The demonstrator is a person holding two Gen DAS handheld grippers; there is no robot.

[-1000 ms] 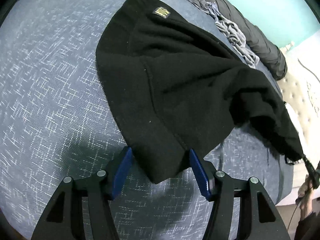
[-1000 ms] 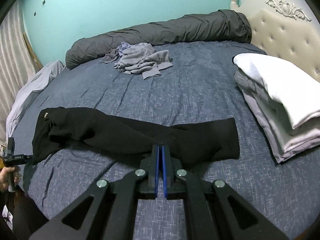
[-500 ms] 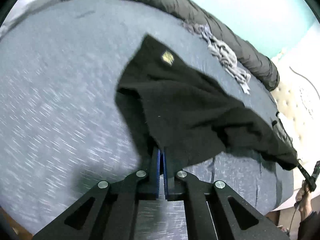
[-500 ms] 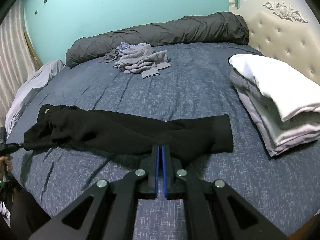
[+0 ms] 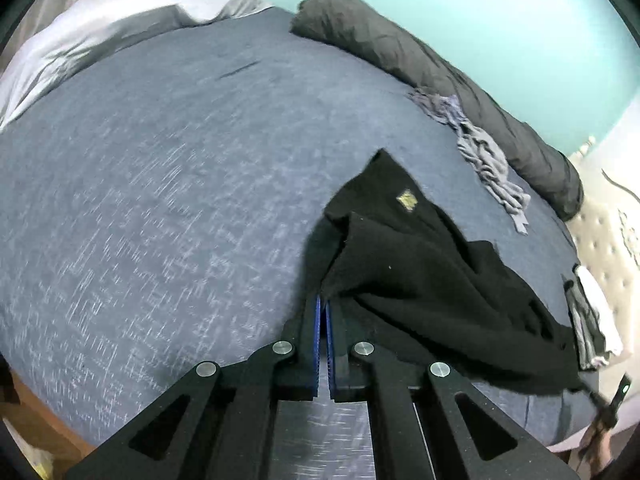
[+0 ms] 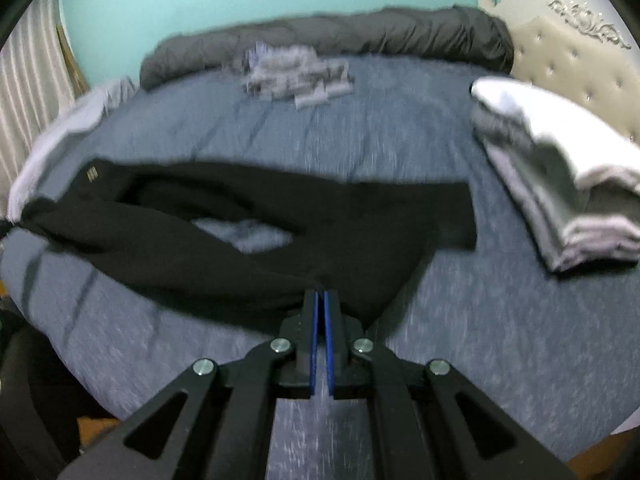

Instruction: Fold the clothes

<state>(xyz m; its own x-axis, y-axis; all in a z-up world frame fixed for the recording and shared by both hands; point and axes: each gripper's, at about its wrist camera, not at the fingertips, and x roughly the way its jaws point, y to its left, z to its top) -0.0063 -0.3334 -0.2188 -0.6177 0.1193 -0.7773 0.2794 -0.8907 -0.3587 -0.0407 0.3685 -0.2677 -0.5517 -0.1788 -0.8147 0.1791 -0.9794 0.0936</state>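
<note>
A black garment [image 5: 420, 264] with a small gold label [image 5: 407, 201] is stretched across the blue bedspread [image 5: 160, 200]. My left gripper [image 5: 323, 300] is shut on one corner of it and holds that end raised off the bed. In the right wrist view the same black garment [image 6: 248, 240] hangs in a long band, partly lifted, with bedspread showing through a gap in its middle. My right gripper [image 6: 321, 294] is shut on its near edge. The far right gripper [image 5: 612, 396] shows small at the lower right of the left wrist view.
A dark grey rolled duvet [image 6: 340, 44] lies along the far edge by the teal wall. A crumpled grey garment [image 6: 296, 76] sits in front of it. Folded white and grey bedding [image 6: 560, 184] is stacked at the right near the tufted headboard [image 6: 568, 60]. A pale sheet [image 5: 100, 32] covers the left edge.
My left gripper closed on the black garment's corner and lifted it. Both ends have risen, pulling the garment up and away from the bed edge; the right view is now blurred by motion.
</note>
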